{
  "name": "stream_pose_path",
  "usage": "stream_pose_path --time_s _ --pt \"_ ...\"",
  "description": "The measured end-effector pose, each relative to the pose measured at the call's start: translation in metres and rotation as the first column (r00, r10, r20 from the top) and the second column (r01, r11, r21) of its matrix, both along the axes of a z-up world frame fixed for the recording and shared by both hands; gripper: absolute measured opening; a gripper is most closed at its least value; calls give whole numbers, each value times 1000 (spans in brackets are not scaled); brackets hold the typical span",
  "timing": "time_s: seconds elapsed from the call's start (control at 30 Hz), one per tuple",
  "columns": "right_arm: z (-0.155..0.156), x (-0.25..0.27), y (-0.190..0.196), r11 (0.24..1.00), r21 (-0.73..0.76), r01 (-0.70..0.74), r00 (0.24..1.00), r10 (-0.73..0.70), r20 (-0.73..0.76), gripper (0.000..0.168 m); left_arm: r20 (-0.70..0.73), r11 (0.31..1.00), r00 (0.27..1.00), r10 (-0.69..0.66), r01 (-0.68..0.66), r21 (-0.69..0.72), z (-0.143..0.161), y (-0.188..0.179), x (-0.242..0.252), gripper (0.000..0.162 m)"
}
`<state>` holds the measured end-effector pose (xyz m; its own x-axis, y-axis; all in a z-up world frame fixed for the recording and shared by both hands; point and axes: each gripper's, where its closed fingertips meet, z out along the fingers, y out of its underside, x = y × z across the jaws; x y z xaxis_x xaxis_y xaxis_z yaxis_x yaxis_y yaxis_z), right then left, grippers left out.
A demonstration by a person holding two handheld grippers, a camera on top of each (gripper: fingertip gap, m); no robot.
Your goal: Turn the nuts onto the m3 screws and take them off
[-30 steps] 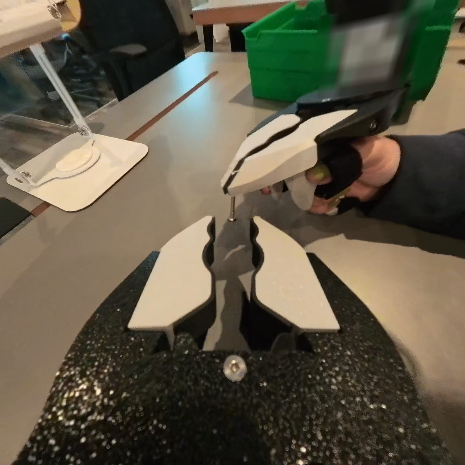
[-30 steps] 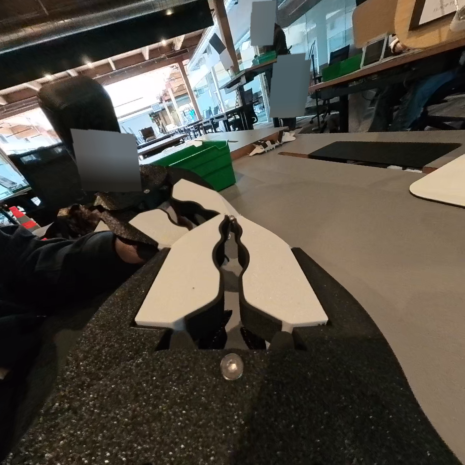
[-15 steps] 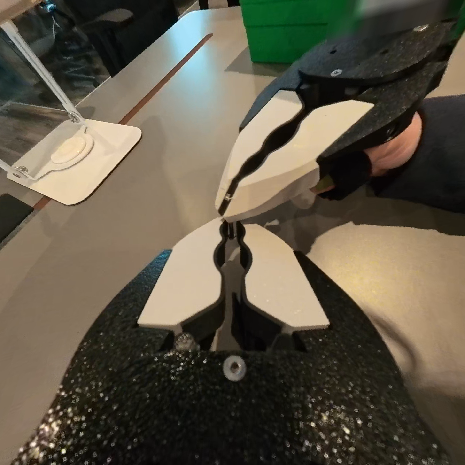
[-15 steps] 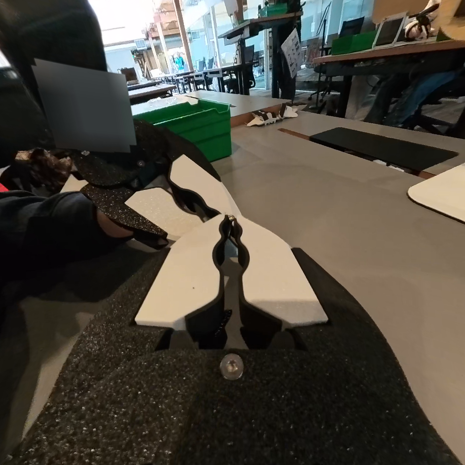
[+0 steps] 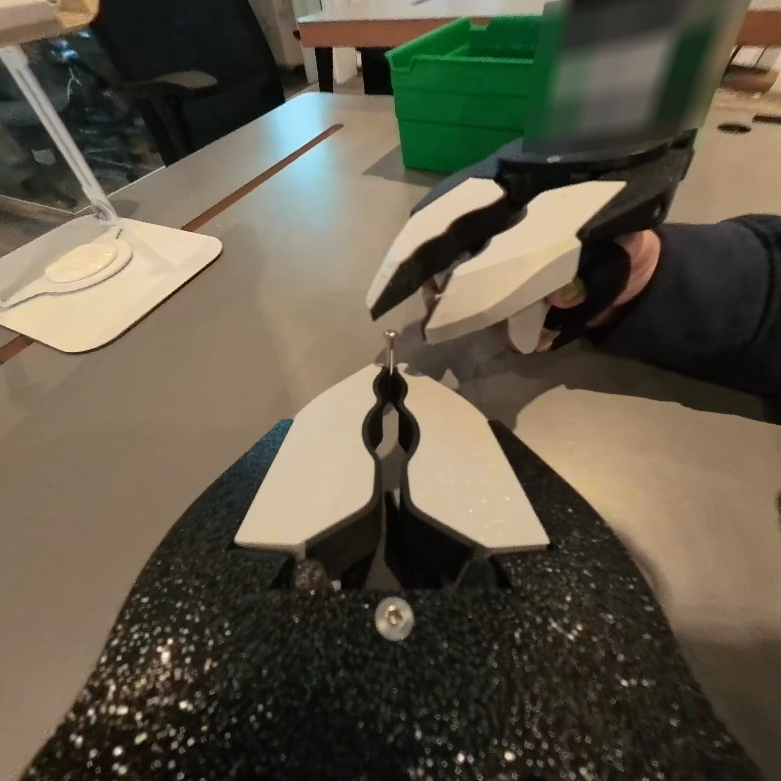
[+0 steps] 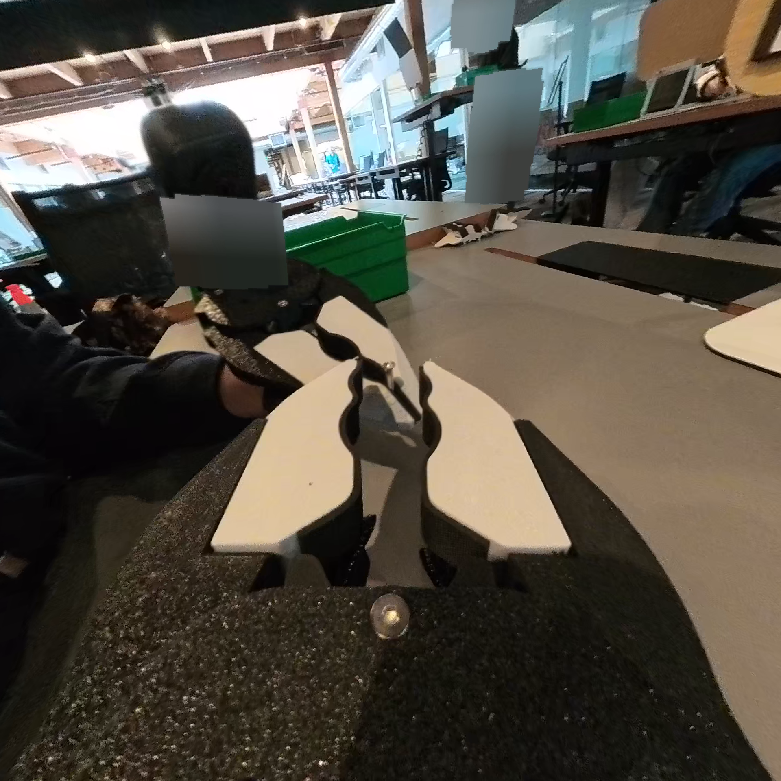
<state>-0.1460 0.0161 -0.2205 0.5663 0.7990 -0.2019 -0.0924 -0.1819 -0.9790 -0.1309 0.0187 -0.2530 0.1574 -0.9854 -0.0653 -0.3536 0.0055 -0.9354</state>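
Screw [image 5: 389, 351] pinched upright at left gripper [image 5: 391, 372] tips, head up (steadied for threading); right gripper [image 6: 391, 370] spread, empty, just beside.

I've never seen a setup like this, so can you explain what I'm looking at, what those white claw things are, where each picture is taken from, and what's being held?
The white claws are two-finger grippers that a person holds, one in each hand, each carrying a camera that looks along its fingers. One picture comes from the left gripper, the other from the right gripper. The left one is shut on a small screw, head up, at its fingertips. The right one is open and holds nothing. Each gripper also shows in the other's view. Below them is a grey table with a green bin and a white lamp base. I cannot make out a nut.
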Motion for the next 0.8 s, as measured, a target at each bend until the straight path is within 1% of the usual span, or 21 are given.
stream_pose_path --time_s 0.17,0.47,0.57,0.73,0.8 --pt "0 -7 -2 999 32 -14 1000 14 8 22 87 998 996 -11 17 -67 2 4 -2 1" --pt "2 -10 -1 999 36 -15 1000 15 -5 21 84 996 996 -32 39 -80 0 3 0 1" --pt "2 -11 -5 998 34 -46 999 46 -10 16 84 995 996 -28 35 -91 0 4 0 1" --pt "2 -6 3 999 42 32 999 -32 -5 19 73 996 997 -39 45 -79 -1 1 1 1" --pt "-1 -10 2 999 34 8 1000 -9 17 19 76 996 996 -36 43 -83 -1 2 0 1"
